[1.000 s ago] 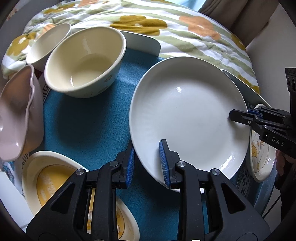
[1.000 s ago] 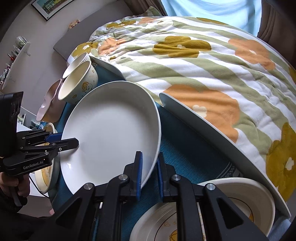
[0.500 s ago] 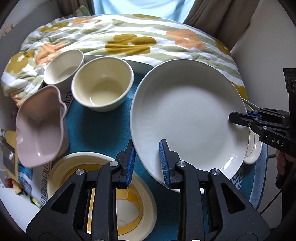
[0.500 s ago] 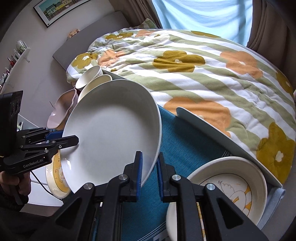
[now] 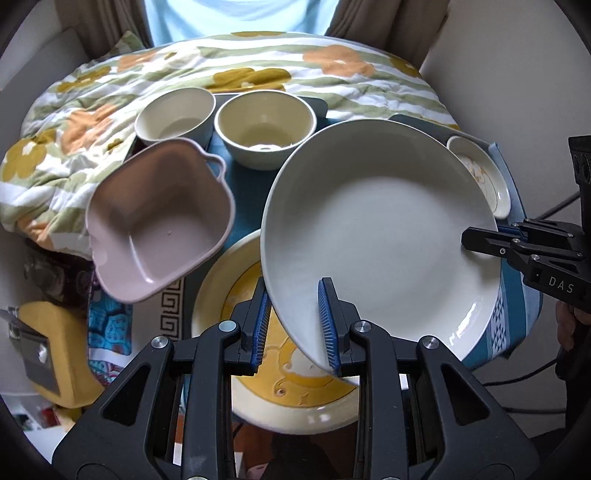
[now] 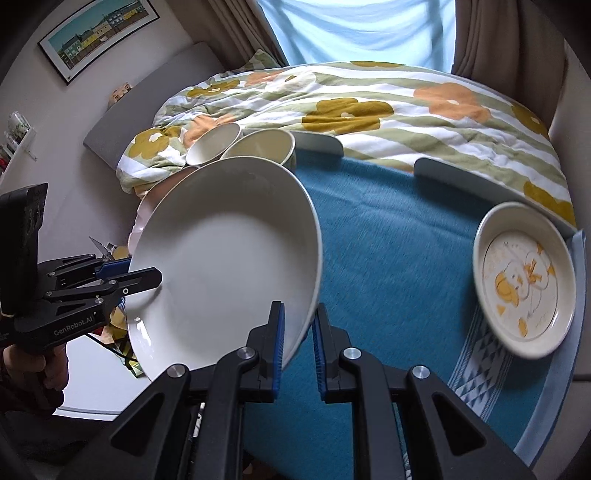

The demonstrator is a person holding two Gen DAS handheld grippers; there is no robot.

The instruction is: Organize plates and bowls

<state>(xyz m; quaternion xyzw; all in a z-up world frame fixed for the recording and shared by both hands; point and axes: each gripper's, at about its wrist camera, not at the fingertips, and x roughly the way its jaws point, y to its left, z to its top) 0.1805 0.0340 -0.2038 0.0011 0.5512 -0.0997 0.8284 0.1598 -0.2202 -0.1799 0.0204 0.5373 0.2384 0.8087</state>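
While both claws carry the big white plate [image 5: 380,240], sorting looks barely begun.
Left claw [image 5: 295,325] and right claw [image 6: 297,341] each clamp its rim, holding it tilted above the yellow plate [image 5: 258,391]; bowls and the duck plate [image 6: 524,280] lie unstacked on the table [image 6: 388,258].

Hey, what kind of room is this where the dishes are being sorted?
Most likely a bedroom: a floral quilt covers what looks like a bed by a curtained window, with a framed picture on the wall. The dishes sit on a blue cloth spread beside the quilt.
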